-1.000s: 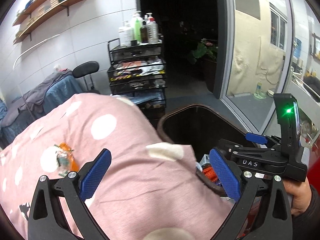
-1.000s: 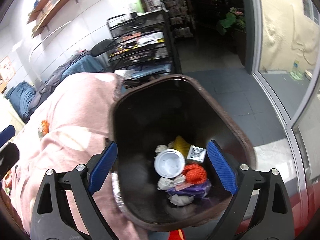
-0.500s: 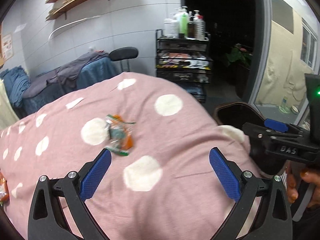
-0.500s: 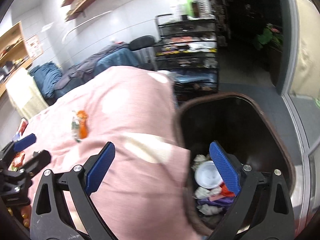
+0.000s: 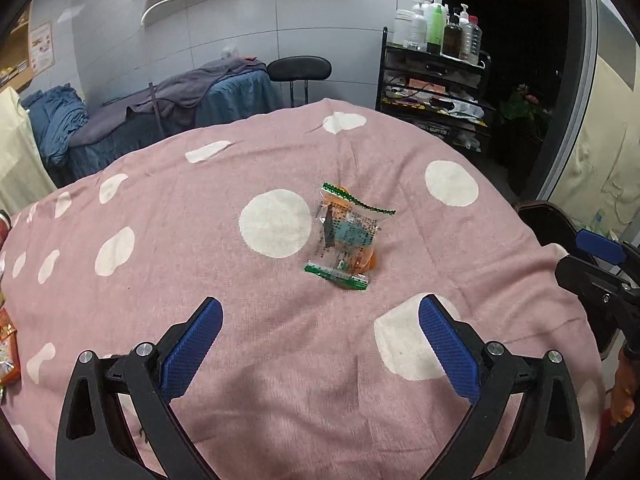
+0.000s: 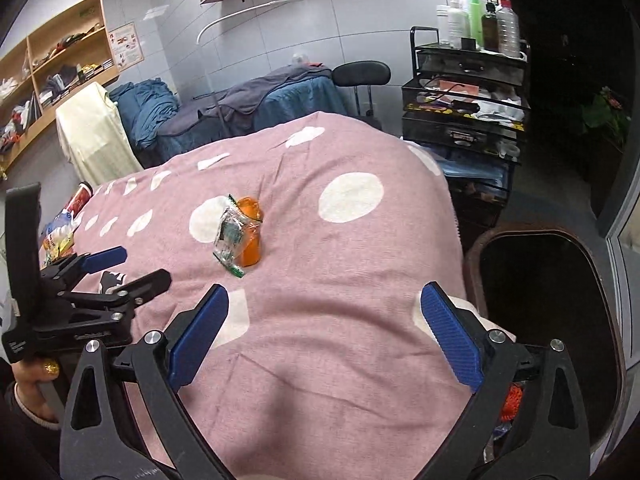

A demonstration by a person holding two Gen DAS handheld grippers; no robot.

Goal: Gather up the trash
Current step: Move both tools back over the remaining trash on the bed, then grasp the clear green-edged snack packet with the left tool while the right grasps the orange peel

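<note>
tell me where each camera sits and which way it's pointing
Left wrist: on the left tongs, facing forward over the pink spotted blanket at the snack wrapper; own blue pads open, right tongs at the edge.
Right wrist: on the right tongs, facing the blanket and trash bin; left tongs and hand show.
Shared: wrapper, blanket, bottle cart.
</note>
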